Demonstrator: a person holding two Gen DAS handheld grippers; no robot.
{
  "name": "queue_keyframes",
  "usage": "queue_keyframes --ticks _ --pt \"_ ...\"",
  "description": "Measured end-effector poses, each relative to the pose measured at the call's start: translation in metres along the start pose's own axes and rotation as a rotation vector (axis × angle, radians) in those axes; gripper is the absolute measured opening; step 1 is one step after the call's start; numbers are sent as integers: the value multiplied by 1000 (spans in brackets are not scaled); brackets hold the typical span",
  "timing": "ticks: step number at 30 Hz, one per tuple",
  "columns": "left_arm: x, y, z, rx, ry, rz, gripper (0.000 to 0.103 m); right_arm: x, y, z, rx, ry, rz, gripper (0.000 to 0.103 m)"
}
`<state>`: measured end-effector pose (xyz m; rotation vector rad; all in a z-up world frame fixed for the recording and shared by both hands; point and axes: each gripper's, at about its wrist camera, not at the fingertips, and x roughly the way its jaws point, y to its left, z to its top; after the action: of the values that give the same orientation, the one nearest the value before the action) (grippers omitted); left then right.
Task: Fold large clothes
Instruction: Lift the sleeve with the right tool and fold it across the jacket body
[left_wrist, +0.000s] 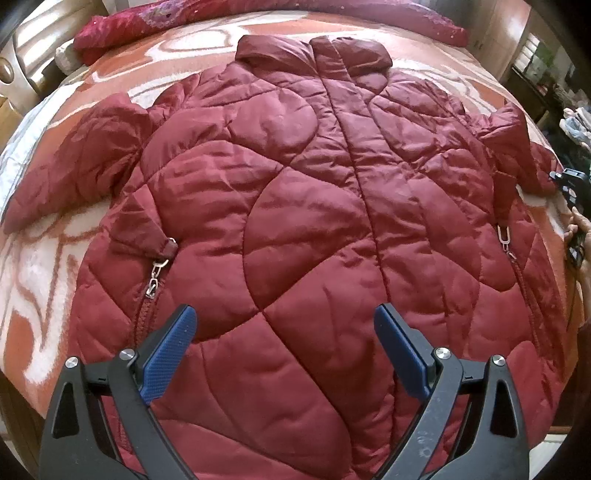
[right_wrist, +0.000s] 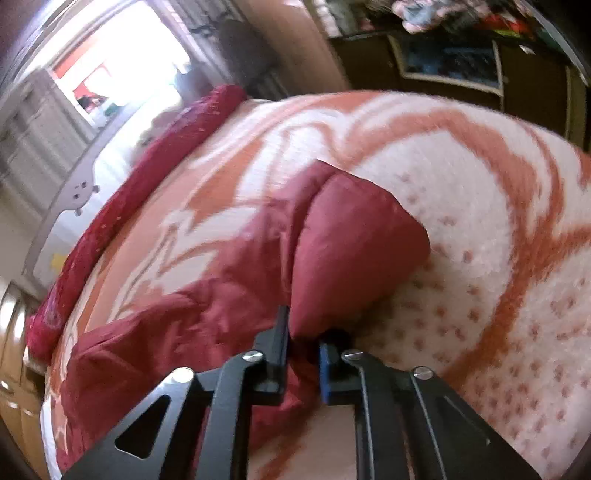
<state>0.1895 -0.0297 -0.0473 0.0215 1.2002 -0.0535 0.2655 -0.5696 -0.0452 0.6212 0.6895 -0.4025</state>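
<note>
A dark red quilted jacket (left_wrist: 295, 206) lies spread face up on the bed, collar at the far end, both sleeves out to the sides. My left gripper (left_wrist: 284, 328) is open and empty, hovering over the jacket's lower front. My right gripper (right_wrist: 303, 338) is shut on the end of the jacket's right sleeve (right_wrist: 354, 243), which stands bunched up above the blanket. In the left wrist view the right gripper (left_wrist: 570, 184) shows at the far right edge beside that sleeve.
The bed is covered by an orange and white patterned blanket (left_wrist: 44, 266) (right_wrist: 480, 221). A red sequined pillow (left_wrist: 155, 18) (right_wrist: 147, 177) lies along the headboard side. A dark cabinet (right_wrist: 461, 62) stands beyond the bed.
</note>
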Motion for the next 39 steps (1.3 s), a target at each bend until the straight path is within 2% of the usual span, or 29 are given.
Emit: queue_keyframes --ticks 10,16,27,31,36,39 --pt "-11 15 -4 -43 -24 -26 98 -75 78 -21 -205 -75 182 8" --pt "-22 23 2 -74 -54 -72 98 -108 161 -68 -417 -33 354 8" --pt "-39 64 13 -174 -102 -195 98 -97 281 -171 -649 134 529 8" --pt "-30 84 23 -222 -90 -272 98 -90 315 -215 -739 200 541 8" --pt "-17 97 38 -215 -86 -315 98 -75 342 -256 -832 266 542 8" --pt "-3 111 54 -252 -61 -410 98 -75 350 -275 -910 277 536 8"
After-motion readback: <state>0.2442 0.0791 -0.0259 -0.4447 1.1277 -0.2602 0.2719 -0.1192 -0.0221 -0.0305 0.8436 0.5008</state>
